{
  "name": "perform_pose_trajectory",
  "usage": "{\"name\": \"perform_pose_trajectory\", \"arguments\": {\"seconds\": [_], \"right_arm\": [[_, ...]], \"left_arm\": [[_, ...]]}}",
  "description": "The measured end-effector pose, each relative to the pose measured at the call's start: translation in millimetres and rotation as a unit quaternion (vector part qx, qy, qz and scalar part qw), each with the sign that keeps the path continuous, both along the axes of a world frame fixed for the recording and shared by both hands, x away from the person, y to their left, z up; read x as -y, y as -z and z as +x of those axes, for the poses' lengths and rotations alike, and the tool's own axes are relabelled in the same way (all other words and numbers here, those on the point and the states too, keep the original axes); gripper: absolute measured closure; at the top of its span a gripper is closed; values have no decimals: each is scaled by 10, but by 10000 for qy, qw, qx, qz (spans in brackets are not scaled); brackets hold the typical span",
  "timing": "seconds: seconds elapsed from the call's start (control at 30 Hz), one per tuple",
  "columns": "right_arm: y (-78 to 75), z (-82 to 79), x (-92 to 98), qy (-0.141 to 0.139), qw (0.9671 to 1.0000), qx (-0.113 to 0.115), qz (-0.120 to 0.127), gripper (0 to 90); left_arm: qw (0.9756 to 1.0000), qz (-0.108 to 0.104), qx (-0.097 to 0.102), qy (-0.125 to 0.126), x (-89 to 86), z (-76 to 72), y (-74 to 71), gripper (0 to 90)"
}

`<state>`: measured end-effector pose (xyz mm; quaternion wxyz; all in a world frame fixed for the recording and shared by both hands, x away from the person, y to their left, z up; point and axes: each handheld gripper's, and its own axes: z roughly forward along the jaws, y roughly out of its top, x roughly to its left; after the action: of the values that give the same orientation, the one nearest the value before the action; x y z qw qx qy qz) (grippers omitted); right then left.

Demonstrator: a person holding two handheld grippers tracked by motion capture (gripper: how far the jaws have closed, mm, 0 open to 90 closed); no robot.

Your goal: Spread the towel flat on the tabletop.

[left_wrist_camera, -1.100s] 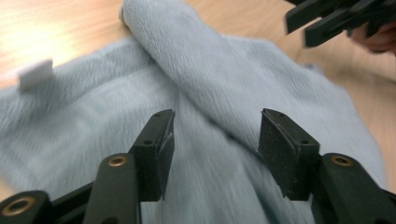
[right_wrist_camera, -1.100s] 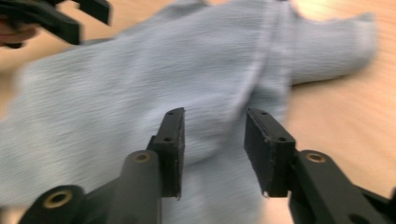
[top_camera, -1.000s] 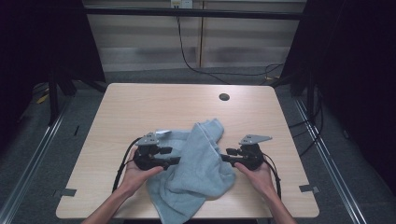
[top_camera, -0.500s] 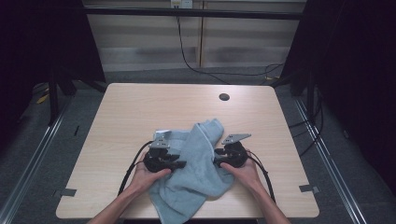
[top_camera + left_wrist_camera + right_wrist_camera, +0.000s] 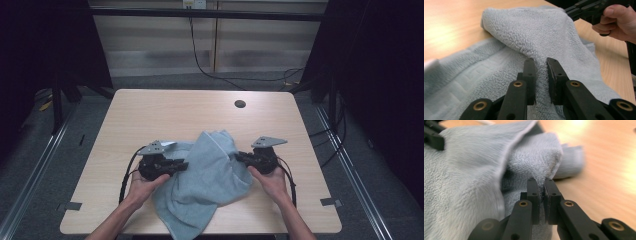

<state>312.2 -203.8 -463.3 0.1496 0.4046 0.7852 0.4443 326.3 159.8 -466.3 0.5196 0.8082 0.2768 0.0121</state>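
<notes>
towel point(image 5: 202, 175) bunched at the bench's point(image 5: 150, 115) near edge, corner hanging over | left claw point(image 5: 541, 65) just pinched a fold on towel's left | right claw point(image 5: 542, 185) just clamped its right edge, guessing to lift and spread it | hole point(image 5: 240, 104) far behind the towel

towel point(image 5: 205, 180) is spread on the table point(image 5: 165, 115), at its near middle | left gripper point(image 5: 181, 165) is set at the towel's left edge | right gripper point(image 5: 239, 157) at its right edge | hole point(image 5: 240, 104) is found behind, well apart
</notes>
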Motion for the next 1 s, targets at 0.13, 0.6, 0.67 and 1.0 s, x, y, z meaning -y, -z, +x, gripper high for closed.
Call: {"name": "perform_pose_trajectory", "arguments": {"seconds": [0.13, 0.6, 0.67, 1.0], "right_arm": [[-78, 2, 155, 286, 9995, 82, 82, 852], [-1172, 258, 595, 1238, 9837, 1222, 455, 856], [-1370, 295, 597, 1292, 9802, 1401, 537, 857], [-1078, 25, 627, 1138, 9857, 1204, 315, 855]], "left_arm": [[9995, -241, 1, -211, -122, 22, -73, 788], [9886, -736, 980, -870, -366, 308, -1088, 796], [9853, -902, 1132, -911, -390, 310, -1276, 797], [9930, -356, 1102, -224, -344, -143, -908, 790]]}}
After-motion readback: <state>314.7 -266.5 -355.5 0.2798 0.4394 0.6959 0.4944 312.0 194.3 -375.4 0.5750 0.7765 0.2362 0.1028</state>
